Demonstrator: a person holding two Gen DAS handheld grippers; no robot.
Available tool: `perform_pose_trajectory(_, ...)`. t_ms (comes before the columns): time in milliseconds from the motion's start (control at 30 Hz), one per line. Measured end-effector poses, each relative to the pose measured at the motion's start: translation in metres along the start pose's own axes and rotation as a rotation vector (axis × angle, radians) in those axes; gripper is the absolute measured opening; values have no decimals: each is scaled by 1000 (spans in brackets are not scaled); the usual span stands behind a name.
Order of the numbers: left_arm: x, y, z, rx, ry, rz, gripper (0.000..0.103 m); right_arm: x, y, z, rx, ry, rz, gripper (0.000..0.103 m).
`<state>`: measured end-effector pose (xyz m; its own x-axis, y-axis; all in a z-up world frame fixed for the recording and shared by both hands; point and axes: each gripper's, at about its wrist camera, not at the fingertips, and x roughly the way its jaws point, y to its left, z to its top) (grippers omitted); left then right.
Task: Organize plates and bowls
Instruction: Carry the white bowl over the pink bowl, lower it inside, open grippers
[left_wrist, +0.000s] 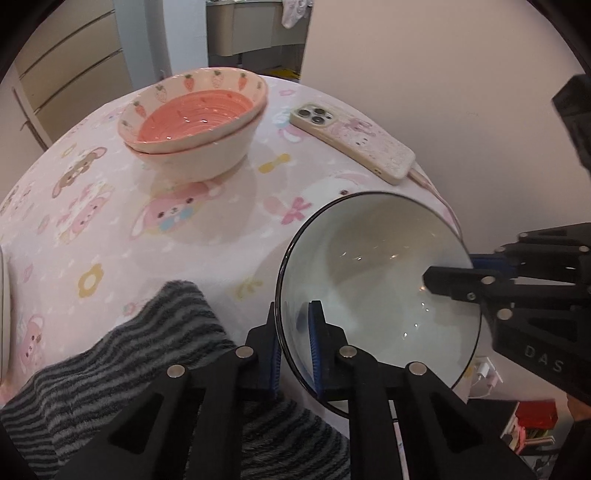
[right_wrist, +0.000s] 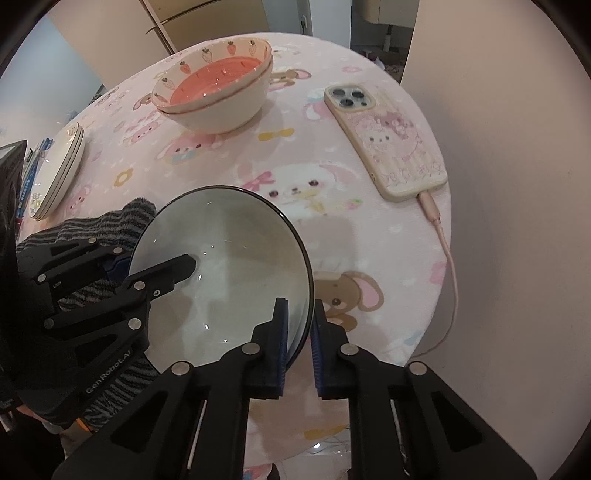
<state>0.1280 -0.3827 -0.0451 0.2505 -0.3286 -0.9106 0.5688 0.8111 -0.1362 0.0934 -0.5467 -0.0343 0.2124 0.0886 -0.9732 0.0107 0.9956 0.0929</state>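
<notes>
A white bowl with a black rim (left_wrist: 376, 273) is held between both grippers above the near part of the table. My left gripper (left_wrist: 295, 347) is shut on its left rim. My right gripper (right_wrist: 299, 332) is shut on its right rim; the bowl shows in the right wrist view (right_wrist: 229, 280). Two stacked pink bowls with carrot and strawberry rims (left_wrist: 195, 122) stand at the far side, also in the right wrist view (right_wrist: 218, 92). A stack of white plates (right_wrist: 59, 170) sits at the table's left edge.
A phone in a pink cartoon case (right_wrist: 388, 136) lies at the right on a charging cable (right_wrist: 447, 266). A grey striped cloth (left_wrist: 155, 339) lies near the front left. The round table has a pink cartoon cloth (right_wrist: 229, 173). The wall is close on the right.
</notes>
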Motion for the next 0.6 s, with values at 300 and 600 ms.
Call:
perform_pose_trajectory(300,-48,28,24,-45,-102,15,11,-37,19,29,-24,-102,7,8)
perform_pose_trajectory(600,-100,59,64,-85,-258,77,11,-69,36,73,11,-230,55,6)
